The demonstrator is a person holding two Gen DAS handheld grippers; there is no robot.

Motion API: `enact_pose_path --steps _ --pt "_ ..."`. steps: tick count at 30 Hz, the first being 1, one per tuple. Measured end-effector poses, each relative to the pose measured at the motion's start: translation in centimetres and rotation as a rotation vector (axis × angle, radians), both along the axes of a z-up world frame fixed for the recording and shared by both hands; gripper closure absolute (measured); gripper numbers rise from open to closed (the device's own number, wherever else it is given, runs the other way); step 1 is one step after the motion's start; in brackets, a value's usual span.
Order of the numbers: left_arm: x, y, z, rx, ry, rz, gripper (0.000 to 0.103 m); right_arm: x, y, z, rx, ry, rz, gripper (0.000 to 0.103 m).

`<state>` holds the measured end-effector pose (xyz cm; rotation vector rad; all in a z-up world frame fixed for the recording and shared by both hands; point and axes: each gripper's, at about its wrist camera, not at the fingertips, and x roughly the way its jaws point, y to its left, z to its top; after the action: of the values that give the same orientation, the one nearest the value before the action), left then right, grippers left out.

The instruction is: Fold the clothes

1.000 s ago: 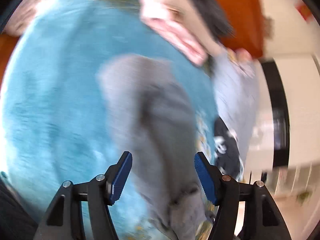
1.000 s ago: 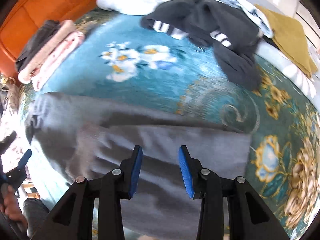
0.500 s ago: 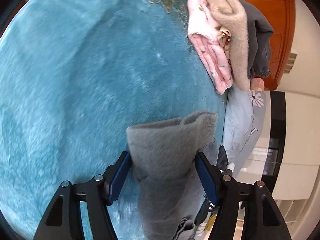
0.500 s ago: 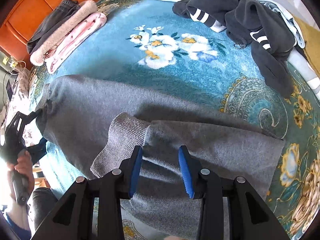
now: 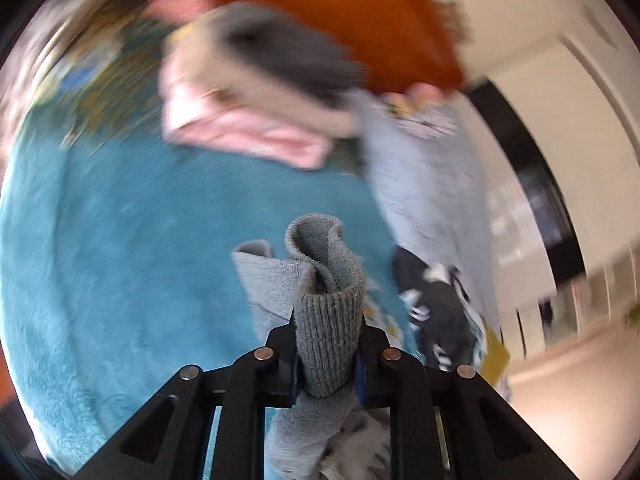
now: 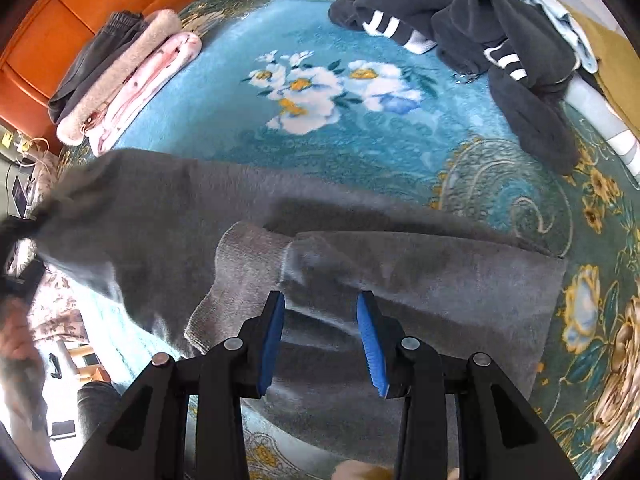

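Observation:
A grey knit sweater lies spread across the blue floral blanket. Its ribbed end stands bunched between the jaws of my left gripper, which are closing with the pads pressing on it. That end is raised off the blanket. In the right wrist view the sweater's left corner is pulled up toward the blurred left gripper at the frame's left edge. My right gripper hovers open over the sweater's folded sleeve, with nothing pinched.
A folded stack of pink, beige and dark grey clothes sits by the orange headboard. A heap of dark clothes with white stripes lies at the far right, with a yellow cloth beyond it.
My left gripper has shut on the sweater's ribbed end and risen with it, rolling as it went. The sweater's left side now lifts off the blanket. The right gripper has hardly moved.

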<state>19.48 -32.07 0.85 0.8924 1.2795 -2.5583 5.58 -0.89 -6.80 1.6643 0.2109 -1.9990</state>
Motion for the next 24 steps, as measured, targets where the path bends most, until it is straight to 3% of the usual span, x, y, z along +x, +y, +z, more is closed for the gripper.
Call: enact_pose_path --steps 3,5,8,11,15,20,22,24 --pt "-3.4 6.3 4.3 -0.136 0.055 -0.15 0.083 -1.1 1.7 0.8 -0.012 0.016 -0.046 0.064" --pt "-4.4 10.7 5.4 -0.197 0.061 -0.245 0.083 -2.6 3.5 1.4 -0.023 0.019 -0.109 0.064" --pt "-6.0 18.1 5.5 -0.326 0.031 -0.42 0.083 -4.6 6.9 2.5 -0.008 0.058 -0.208 0.064" --pt "-6.8 24.0 3.4 -0.401 -0.045 -0.591 0.082 -5.9 10.4 3.6 0.023 0.108 -0.29 0.064" --pt "-7.0 28.4 -1.0 -0.372 -0.169 -0.734 0.082 -6.7 14.5 3.6 0.05 0.129 -0.374 0.064" --pt "-6.0 31.1 -3.8 -0.373 -0.279 -0.813 0.078 -6.5 16.3 1.5 0.048 0.068 -0.417 0.064" --pt "-6.0 31.0 -3.7 -0.325 -0.273 -0.822 0.06 -6.4 16.2 0.9 0.041 0.045 -0.416 0.064" --pt "-6.2 30.2 -3.8 -0.209 -0.265 -0.827 0.041 -6.3 15.9 0.4 0.037 0.028 -0.403 0.064"
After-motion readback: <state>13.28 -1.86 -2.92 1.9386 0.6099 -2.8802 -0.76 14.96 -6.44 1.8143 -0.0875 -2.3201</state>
